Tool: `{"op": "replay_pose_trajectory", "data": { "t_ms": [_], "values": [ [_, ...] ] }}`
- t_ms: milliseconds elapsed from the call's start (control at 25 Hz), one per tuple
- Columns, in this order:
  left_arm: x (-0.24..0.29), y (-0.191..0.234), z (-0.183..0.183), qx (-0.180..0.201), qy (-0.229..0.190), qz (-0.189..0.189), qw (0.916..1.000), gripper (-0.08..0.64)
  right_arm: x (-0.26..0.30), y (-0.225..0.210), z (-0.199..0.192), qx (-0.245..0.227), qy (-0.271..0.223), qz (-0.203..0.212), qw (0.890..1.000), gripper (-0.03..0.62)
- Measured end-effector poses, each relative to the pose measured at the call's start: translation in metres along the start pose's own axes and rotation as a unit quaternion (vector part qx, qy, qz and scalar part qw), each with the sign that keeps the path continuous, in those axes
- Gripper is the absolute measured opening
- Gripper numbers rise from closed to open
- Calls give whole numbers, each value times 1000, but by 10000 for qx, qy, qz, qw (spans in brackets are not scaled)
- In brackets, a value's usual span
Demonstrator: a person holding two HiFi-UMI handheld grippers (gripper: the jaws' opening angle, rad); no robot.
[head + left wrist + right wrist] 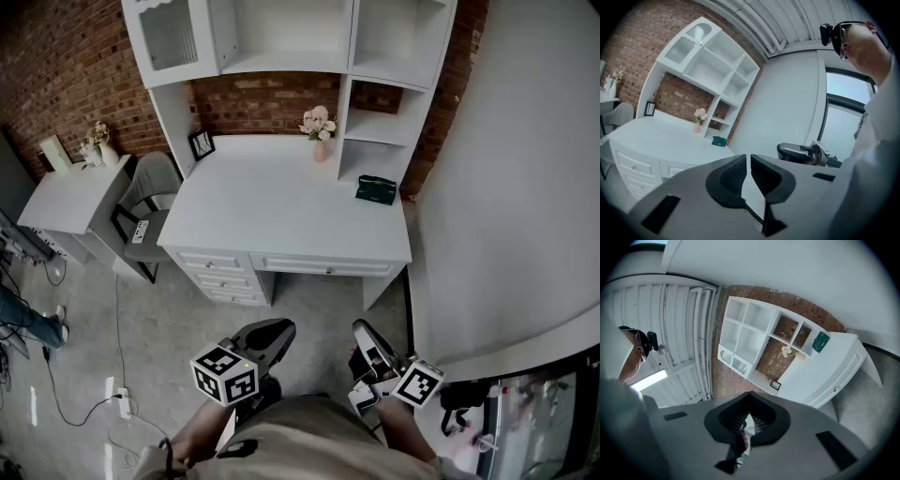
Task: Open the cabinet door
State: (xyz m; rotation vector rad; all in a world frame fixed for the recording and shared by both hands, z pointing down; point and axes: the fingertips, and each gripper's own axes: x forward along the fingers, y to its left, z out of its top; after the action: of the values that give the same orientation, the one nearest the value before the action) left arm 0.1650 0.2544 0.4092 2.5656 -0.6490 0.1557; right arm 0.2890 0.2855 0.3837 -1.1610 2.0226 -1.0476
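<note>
Two tongs hover short of a white desk (281, 211) as you stand on the grey floor (314, 300) in front of its drawers. Your left tongs (279, 330) are drawn together to a thin slit with nothing between the jaws. Your right tongs (362, 330) are pressed fully together, also empty. The cabinet door (171, 37), a white frame with a glass pane, sits at the top left corner of the shelf unit (394, 56) above the desk, well apart from both tongs and higher than either. It lies ahead and to the left of your left tongs, and farther from your right. Between tongs and door stretches the desk top, bearing a vase of pink flowers (320, 127), a small picture frame (201, 143) and a flat green object (376, 189).
</note>
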Motion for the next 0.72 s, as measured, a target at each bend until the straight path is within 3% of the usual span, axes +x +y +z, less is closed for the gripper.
{"op": "replay_pose_trajectory", "data": {
  "t_ms": [160,320,440,560,720],
  "values": [
    [22,-20,1,-496,-70,-348,9981,40,-22,-2,23,104,-252,217,9994,26],
    [40,-38,-6,-1001,175,-725,9922,40,-45,-6,57,-83,-558,305,9979,26],
    [52,-45,-10,-767,319,-577,9949,40,-60,-19,62,-147,-467,264,9985,26],
    [60,-58,-12,-570,409,-571,9959,40,-71,-30,56,84,-347,352,9987,26],
    [62,-66,-12,-503,449,-558,9962,40,-65,-25,38,-70,141,516,9985,28]
  ]
}}
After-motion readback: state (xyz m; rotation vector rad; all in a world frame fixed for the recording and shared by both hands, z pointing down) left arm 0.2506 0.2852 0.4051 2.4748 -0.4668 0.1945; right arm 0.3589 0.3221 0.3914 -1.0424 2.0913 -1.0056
